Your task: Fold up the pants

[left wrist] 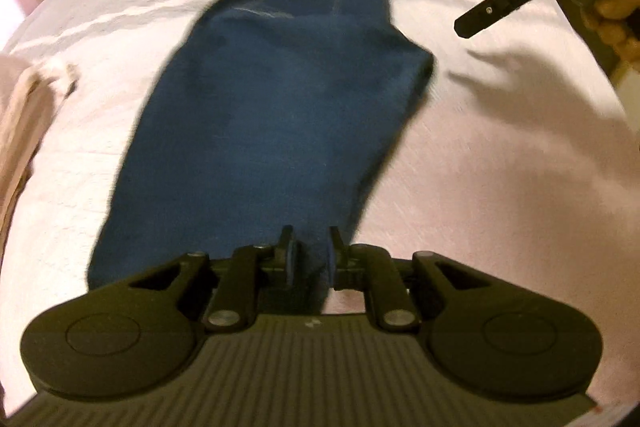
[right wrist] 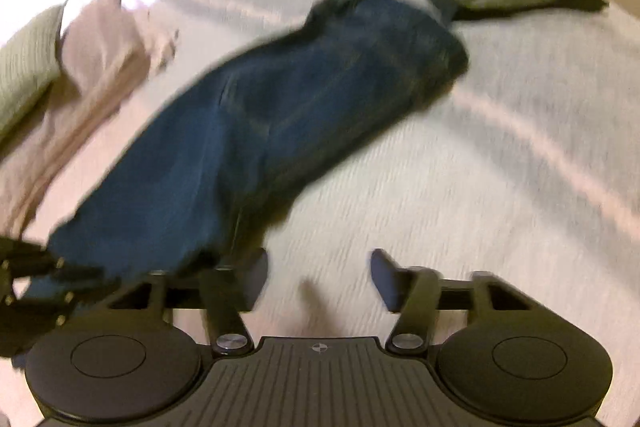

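While our left gripper (left wrist: 311,247) pinches the jeans (left wrist: 280,99) hem nearest us on the bedspread (left wrist: 500,167), our right gripper (right wrist: 319,275) hangs spread beside them; a one-sided lift risks skewing the fold.

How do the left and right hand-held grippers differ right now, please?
The left hand-held gripper is shut on the blue jeans at their near end; the right hand-held gripper is open and holds nothing. The left is over denim, the right over bare bedspread. Both are the same black design.

The pants (left wrist: 276,99) are dark blue denim, matt. The bed cover (left wrist: 480,155) is pale woven cloth, slightly ribbed. Both grippers look matt black plastic.
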`<move>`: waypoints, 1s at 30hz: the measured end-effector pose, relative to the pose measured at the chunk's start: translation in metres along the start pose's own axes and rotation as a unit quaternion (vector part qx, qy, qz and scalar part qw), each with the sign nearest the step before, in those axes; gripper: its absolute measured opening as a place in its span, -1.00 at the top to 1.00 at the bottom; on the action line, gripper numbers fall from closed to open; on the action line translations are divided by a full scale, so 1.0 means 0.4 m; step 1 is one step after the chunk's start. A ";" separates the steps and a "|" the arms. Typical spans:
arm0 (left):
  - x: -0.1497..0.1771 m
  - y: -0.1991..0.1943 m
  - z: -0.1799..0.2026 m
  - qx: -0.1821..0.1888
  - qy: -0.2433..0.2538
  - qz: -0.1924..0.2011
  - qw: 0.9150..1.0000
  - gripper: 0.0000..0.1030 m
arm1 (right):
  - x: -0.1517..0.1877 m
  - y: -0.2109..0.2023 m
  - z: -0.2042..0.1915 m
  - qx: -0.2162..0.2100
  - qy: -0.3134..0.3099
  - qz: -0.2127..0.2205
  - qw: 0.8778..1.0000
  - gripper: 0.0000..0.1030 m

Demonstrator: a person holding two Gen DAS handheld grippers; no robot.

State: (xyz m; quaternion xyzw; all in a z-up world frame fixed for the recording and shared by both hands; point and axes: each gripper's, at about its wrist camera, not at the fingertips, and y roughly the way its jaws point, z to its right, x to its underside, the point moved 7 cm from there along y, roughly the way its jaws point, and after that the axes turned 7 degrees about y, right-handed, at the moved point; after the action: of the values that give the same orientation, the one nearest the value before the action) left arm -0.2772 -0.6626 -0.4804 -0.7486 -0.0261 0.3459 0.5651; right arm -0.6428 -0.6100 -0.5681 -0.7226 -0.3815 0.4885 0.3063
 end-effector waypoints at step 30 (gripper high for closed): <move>-0.219 0.245 -0.076 -0.030 -0.030 -0.043 0.998 0.61 | -0.401 0.189 0.342 -0.013 0.112 0.037 0.993 -0.13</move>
State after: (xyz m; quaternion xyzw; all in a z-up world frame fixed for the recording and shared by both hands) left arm -0.3618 -0.7606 -0.5185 -0.7528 -0.0858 0.3422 0.5557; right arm -0.7894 -0.7762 -0.6001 -0.7904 -0.3241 0.4107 0.3188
